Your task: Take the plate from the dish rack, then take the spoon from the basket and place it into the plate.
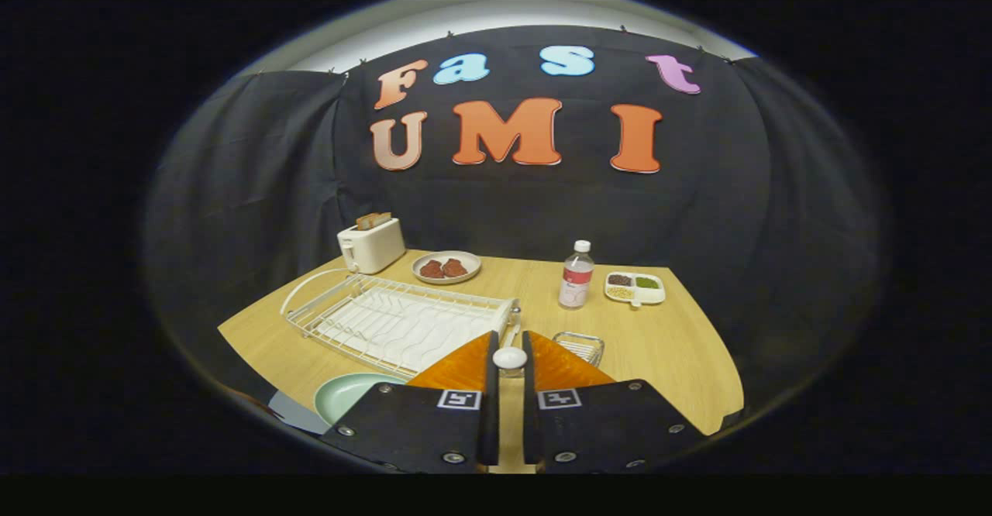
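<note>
Scanning left to right across the wooden table (666,353), we note a pale green plate (349,393) lying flat at the near left, just beside the left finger and partly hidden by the gripper body. Behind it sits the white wire rack (395,318), nothing standing in its slots. At the far left corner, against the cloth wall, a cream toaster (372,245) holds toast (373,219) in its slot; next to it is a grey dish (446,266) with two reddish-brown pieces on it. At centre, the gripper (509,349) has its fingers drawn close, pinching the white spoon (510,358): we see its rounded end between the tips, both fingers pressing on it, lifted above the tabletop. Just right of the fingertips and a little beyond them stands a small wire basket (580,345). Farther back, a clear bottle (576,276) with a white cap stands upright, and right of it lies a white divided tray (635,287) with dark, green and yellowish fillings.
</note>
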Motion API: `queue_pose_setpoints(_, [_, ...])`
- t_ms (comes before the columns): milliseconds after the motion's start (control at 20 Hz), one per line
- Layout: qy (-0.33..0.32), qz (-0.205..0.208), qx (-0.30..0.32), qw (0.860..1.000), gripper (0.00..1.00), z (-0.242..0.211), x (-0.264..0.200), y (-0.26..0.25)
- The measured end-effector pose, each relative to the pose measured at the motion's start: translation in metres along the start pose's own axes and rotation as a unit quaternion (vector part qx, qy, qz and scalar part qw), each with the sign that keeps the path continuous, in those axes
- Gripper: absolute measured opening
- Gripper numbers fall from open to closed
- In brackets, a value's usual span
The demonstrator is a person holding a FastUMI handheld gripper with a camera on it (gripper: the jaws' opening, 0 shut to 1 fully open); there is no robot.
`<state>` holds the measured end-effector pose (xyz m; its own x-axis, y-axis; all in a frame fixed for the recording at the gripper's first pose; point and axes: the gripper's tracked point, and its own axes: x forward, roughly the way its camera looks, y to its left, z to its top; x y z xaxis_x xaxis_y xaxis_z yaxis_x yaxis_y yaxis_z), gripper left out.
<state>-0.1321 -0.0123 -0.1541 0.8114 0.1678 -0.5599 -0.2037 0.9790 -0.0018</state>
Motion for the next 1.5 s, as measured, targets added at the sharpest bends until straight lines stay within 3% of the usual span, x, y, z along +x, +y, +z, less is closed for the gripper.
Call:
queue_pose_setpoints(300, [0.011,0.046,-0.053,0.998,0.12,-0.008,-0.005,0.044])
queue_pose_setpoints(850, [0.034,0.152,-0.028,0.987,0.12,-0.033,0.007,0.117])
queue_pose_setpoints(1150, [0.05,0.187,-0.041,0.98,0.12,-0.063,0.026,0.153])
queue_pose_setpoints(1500, [0.049,0.194,-0.045,0.979,0.12,-0.076,0.037,0.165])
